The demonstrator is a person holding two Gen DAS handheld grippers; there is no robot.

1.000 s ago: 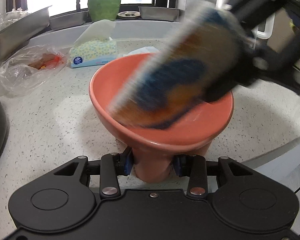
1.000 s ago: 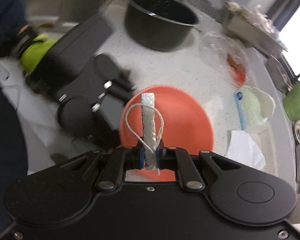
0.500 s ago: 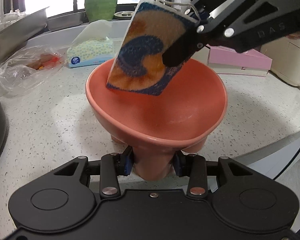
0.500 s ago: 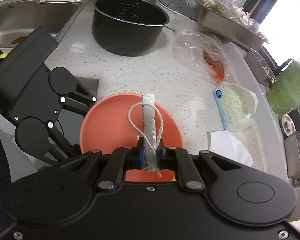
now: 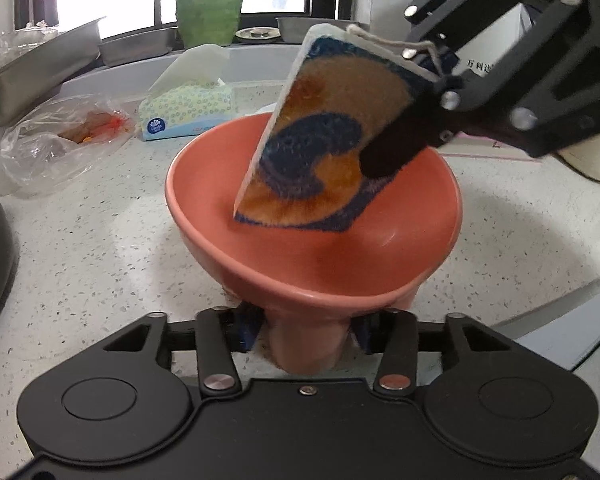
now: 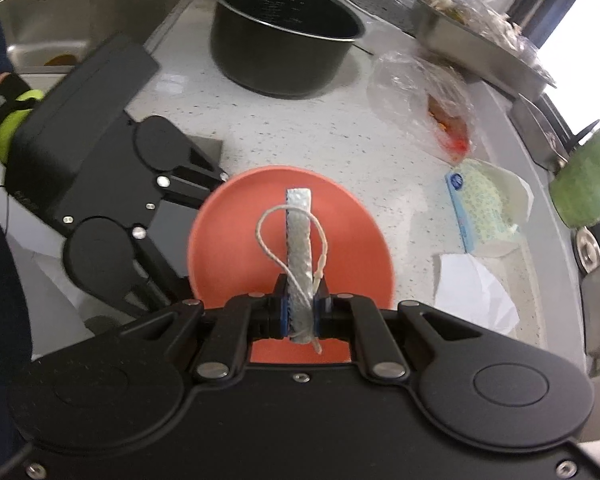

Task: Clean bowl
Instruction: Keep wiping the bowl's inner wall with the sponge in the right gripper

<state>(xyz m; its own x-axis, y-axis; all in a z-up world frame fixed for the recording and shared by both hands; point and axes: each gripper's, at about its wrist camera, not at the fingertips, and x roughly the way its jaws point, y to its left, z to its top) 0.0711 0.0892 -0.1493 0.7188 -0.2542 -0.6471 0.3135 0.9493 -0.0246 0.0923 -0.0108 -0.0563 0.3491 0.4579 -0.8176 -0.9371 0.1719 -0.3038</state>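
Note:
A coral-red footed bowl stands on the speckled white counter. My left gripper is shut on the bowl's foot. My right gripper is shut on a blue-and-orange sponge with a white string loop. The sponge stands on edge, its lower end inside the bowl. In the right wrist view the bowl lies below the sponge, seen edge-on, and the left gripper's black body is at its left.
A tissue pack, a plastic bag with orange scraps, metal trays and a green pot stand behind the bowl. A black cooker pot and a sink lie beyond. White paper lies near the counter edge.
The right gripper lifted the sponge up out of the bowl, then lowered it back in, now more upright. The left gripper kept its hold on the bowl's foot.

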